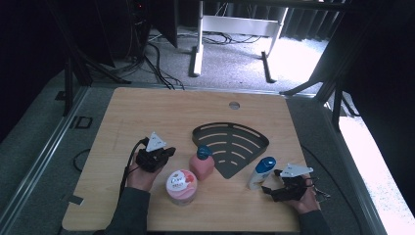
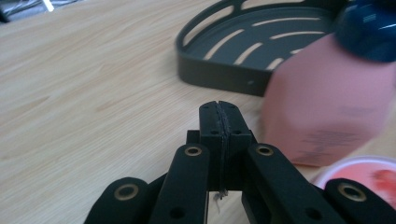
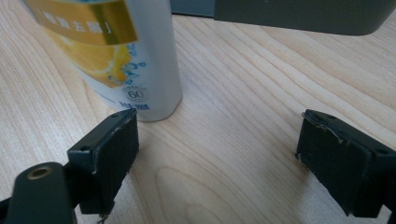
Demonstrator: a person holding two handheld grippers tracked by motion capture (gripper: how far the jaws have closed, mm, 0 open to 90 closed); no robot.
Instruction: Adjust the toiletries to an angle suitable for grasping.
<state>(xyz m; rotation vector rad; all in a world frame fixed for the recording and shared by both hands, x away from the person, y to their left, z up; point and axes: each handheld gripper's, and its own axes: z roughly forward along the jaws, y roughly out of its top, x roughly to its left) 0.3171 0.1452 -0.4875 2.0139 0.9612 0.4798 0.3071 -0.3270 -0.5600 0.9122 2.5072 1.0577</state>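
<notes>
— Grey carpet and a white desk frame lay behind the wooden table (image 1: 147, 112) you worked at. What did you have on your left?

— Your left gripper (image 1: 169, 152) sat toward the table's left half, its jaws pressed flat together with nothing between them. In the left gripper view you could see the two black pads meeting in a thin seam over bare wood.

— And just beside it?

— You had the round tub (image 1: 181, 186) with the pink and white lid close to your left hand, near the front edge. Right of that stood the pink bottle (image 1: 202, 165) with its blue cap, just beside the tub and near the closed jaws, but not touched by them.

— What was behind the bottle?

— You had the dark slotted corner tray (image 1: 244, 131) lying flat in the middle of the table, its curved wall facing away from you.

— And on your right?

— The white bottle (image 1: 261, 172) with a blue cap stood upright just off the tray's right corner. Your right gripper (image 1: 269, 188) rested low next to it, jaws spread wide. In the right gripper view the white bottle stood close behind one pad (image 3: 109, 156), outside the gap; only wood lay between the pads.
</notes>
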